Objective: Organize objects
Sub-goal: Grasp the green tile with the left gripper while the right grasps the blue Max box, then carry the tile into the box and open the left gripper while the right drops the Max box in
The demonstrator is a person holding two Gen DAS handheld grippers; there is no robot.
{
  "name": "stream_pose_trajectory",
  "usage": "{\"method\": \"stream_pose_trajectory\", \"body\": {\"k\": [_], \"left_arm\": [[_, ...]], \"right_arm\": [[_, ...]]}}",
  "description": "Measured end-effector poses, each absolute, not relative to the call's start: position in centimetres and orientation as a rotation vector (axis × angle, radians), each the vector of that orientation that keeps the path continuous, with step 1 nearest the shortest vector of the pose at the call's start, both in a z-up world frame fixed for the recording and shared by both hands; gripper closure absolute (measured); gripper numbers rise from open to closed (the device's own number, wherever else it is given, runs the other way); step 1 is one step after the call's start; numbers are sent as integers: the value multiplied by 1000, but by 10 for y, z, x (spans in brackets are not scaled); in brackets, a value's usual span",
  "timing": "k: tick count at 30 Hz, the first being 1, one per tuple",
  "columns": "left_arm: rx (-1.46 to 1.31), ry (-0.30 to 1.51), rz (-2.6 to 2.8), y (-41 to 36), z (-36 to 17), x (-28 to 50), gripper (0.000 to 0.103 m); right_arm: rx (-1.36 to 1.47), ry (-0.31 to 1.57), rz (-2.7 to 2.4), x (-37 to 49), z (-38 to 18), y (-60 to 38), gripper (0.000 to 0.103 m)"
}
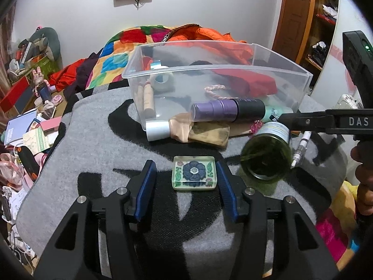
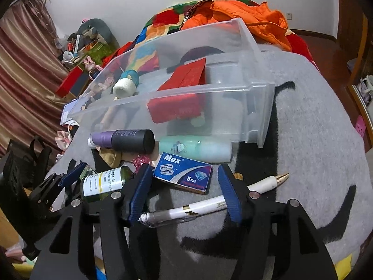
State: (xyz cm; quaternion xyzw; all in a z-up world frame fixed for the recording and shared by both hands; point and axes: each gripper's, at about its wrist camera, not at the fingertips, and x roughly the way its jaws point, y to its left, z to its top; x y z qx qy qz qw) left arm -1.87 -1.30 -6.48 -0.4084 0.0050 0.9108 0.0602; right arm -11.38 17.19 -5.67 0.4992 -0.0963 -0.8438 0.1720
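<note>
A small glass tile (image 1: pixel 194 173) with a blue flower lies on the grey blanket between the blue pads of my left gripper (image 1: pixel 185 166). The pads stand apart and do not press it. My right gripper (image 2: pixel 184 170) is open too. A blue "Max" razor-blade box (image 2: pixel 184 172) lies at its tips and a white pen (image 2: pixel 205 206) crosses between its fingers. A green glass bottle (image 1: pixel 268 158) lies on its side between the two grippers. A clear plastic bin (image 1: pixel 300 88) behind them holds a red packet, tape rolls and corks.
Along the bin's front lie a purple-and-black bottle (image 2: pixel 126 140), a mint bottle (image 2: pixel 195 149) and a crumpled tube with a white cap (image 1: pixel 167 129). Bright bedding and an orange jacket (image 2: pixel 256 16) are piled behind. Books and clutter cover the floor at left (image 1: pixel 28 126).
</note>
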Motion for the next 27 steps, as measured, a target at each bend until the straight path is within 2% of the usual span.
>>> {"method": "stream_pose_trajectory", "body": {"k": [4,5,13,27], "left_arm": [[-1206,2,2761,-13,-65,-17,67],[-1204,1,2764,-13,-64,-17,70],[-1183,27,2794,-15,-56,-11,70],[-1059,-102,2830,-29,-14,-19,70]], "right_arm": [[1428,-309,-2368,-119,-59,172,49],[1427,-315,-2360,-118,-59,173,53],[1401,-326,-2356,-110,-55,174,55],[1209,-325,-2446,-104,-10,182,55]]}}
